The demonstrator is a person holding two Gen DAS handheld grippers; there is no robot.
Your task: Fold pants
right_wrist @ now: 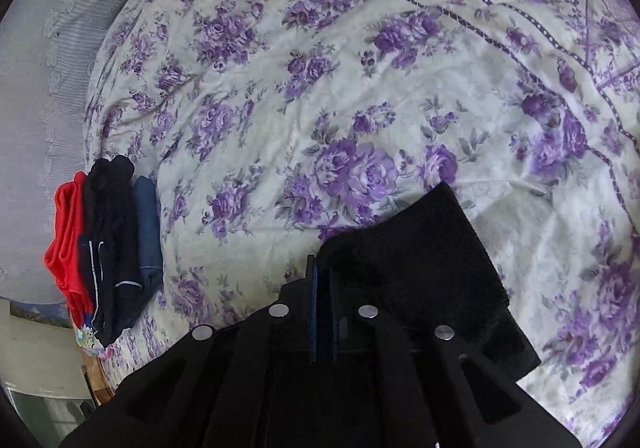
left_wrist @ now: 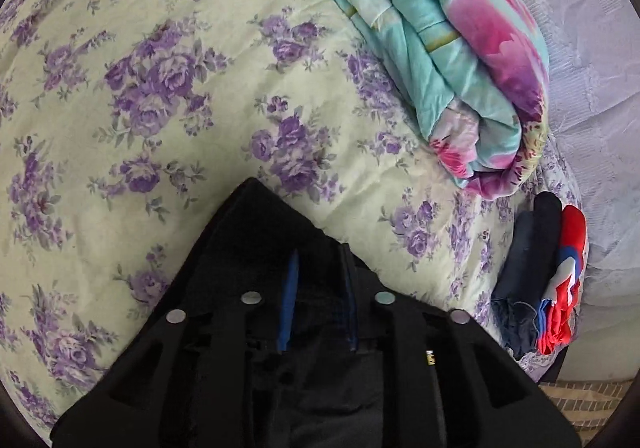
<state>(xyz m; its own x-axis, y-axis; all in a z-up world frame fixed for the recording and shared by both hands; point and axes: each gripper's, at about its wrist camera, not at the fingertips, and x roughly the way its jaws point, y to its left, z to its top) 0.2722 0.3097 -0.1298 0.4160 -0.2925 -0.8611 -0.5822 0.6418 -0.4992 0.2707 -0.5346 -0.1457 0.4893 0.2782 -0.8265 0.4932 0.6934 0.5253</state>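
Both the left gripper (left_wrist: 320, 300) and right gripper (right_wrist: 324, 312) pinched the black pants (right_wrist: 420, 248) above the bed (right_wrist: 320, 88); thick fabric could slip from narrow jaws.

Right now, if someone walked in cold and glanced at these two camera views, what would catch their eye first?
Probably the purple-rose bedspread filling both views, with black pants lying on it and pinched in both the left gripper and the right gripper. Next, the turquoise and pink quilt rolled up at the far right of the left view. Last, the stack of folded clothes with a bright red piece, at the bed's edge.
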